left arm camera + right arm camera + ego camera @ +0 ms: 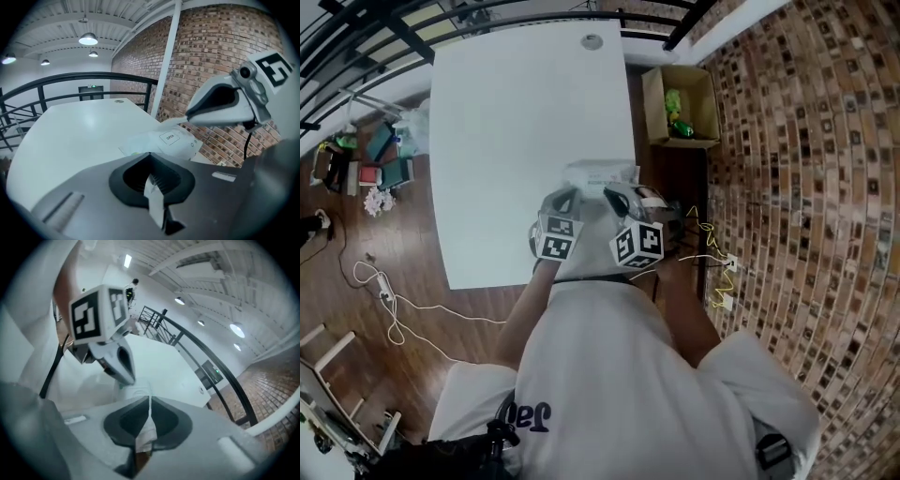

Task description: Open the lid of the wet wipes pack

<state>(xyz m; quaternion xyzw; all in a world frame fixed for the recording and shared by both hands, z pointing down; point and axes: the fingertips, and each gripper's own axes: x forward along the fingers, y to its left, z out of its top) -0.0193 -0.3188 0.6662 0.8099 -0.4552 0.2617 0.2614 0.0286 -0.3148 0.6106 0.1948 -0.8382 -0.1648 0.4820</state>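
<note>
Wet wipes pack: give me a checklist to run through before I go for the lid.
1. The wet wipes pack lies flat on the table: ok.
2. The OPEN label faces up, in plain sight: ok.
3. The left gripper is shut on a white strip, apparently the pack's edge: ok.
4. The right gripper on the lid: not ok; it is shut on a thin white edge, and the label lies untouched.

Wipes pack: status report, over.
Left tool and right tool both shut on thin white edges of the pack. Lid, marked OPEN, lies flat, not yet lifted. Nothing blocks it.
</note>
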